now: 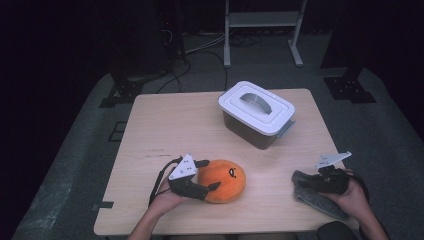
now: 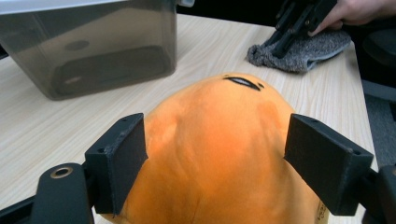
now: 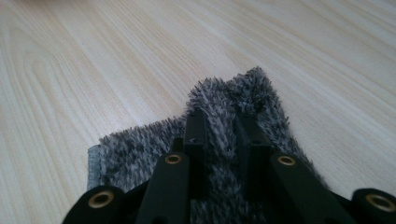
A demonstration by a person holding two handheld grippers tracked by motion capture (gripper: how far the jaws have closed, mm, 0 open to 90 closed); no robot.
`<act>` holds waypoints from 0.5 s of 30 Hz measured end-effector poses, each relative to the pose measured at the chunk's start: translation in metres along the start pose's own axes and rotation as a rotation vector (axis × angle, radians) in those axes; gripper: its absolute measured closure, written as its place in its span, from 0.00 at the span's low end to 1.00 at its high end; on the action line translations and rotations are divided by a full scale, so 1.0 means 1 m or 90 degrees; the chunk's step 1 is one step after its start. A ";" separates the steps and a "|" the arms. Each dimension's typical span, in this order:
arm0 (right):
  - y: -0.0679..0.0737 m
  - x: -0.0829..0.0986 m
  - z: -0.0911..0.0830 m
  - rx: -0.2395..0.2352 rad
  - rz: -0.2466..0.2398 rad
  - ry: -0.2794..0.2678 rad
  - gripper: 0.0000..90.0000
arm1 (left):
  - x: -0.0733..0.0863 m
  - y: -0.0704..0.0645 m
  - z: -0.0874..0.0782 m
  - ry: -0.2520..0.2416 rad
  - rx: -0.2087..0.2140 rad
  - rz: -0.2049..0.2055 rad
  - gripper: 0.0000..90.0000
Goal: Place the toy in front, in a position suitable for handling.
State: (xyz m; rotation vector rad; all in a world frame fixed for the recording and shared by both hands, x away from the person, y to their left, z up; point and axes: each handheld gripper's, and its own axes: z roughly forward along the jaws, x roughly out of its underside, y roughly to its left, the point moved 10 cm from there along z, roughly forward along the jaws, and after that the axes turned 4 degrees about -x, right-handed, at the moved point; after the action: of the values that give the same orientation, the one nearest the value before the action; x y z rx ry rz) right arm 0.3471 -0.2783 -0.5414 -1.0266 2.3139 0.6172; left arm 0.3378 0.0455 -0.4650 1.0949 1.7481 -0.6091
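An orange plush toy point(image 1: 226, 182) with a small dark face mark lies on the wooden table point(image 1: 165, 125) near the front edge. My left gripper point(image 1: 209, 174) is open, with one jaw on each side of the plush's left end. In the left gripper view the plush point(image 2: 219, 112) bulges up between the two black pads point(image 2: 122, 161), close to both. My right gripper point(image 1: 305, 183) rests at the front right on a grey fuzzy cloth point(image 1: 316, 199). In the right gripper view that gripper point(image 3: 223, 127) is shut on a raised fold of the cloth point(image 3: 140, 154).
A smoky plastic box point(image 1: 252, 131) with a white handled lid point(image 1: 256, 106) stands at the back middle of the table, lid on. The left gripper view shows the box point(image 2: 93, 51) far left and the cloth point(image 2: 299, 53) far right. Bare wood lies between plush and cloth.
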 end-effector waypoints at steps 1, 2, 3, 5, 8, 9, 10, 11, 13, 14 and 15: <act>0.000 0.000 0.000 0.001 -0.002 0.002 0.87 | 0.001 0.000 0.000 0.001 0.006 0.002 0.25; 0.000 0.000 0.000 0.001 -0.002 0.002 0.87 | 0.001 0.000 0.000 0.001 0.006 0.002 0.26; 0.000 0.000 -0.001 -0.002 -0.001 0.004 0.88 | 0.002 0.000 0.000 0.002 0.005 0.003 0.26; 0.001 -0.001 -0.002 -0.003 0.001 0.004 0.88 | 0.002 -0.001 -0.002 -0.001 0.013 0.010 0.37; 0.001 -0.002 -0.003 -0.003 0.001 0.001 0.89 | 0.002 0.000 -0.003 0.001 0.016 0.010 0.39; 0.002 -0.004 -0.006 -0.002 -0.002 -0.007 0.89 | 0.003 0.000 -0.003 0.002 0.017 0.008 0.39; 0.002 -0.004 -0.006 -0.002 -0.002 -0.007 0.89 | 0.003 0.000 -0.003 0.002 0.017 0.008 0.39; 0.003 -0.006 -0.009 -0.004 -0.003 -0.018 0.89 | 0.003 0.000 -0.002 0.003 0.016 0.006 0.39; 0.005 -0.009 -0.013 -0.006 -0.004 -0.030 0.89 | 0.005 0.001 -0.002 0.006 0.017 0.006 0.38; 0.005 -0.009 -0.013 -0.006 -0.004 -0.030 0.89 | 0.005 0.001 -0.002 0.006 0.017 0.006 0.38; 0.007 -0.013 -0.015 -0.009 -0.005 -0.041 0.89 | 0.006 0.001 -0.002 0.006 0.018 0.008 0.39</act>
State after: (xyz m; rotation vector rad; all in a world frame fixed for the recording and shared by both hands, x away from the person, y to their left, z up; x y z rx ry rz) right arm 0.3447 -0.2767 -0.5206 -1.0082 2.2519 0.6547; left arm 0.3373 0.0501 -0.4691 1.1285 1.7440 -0.6235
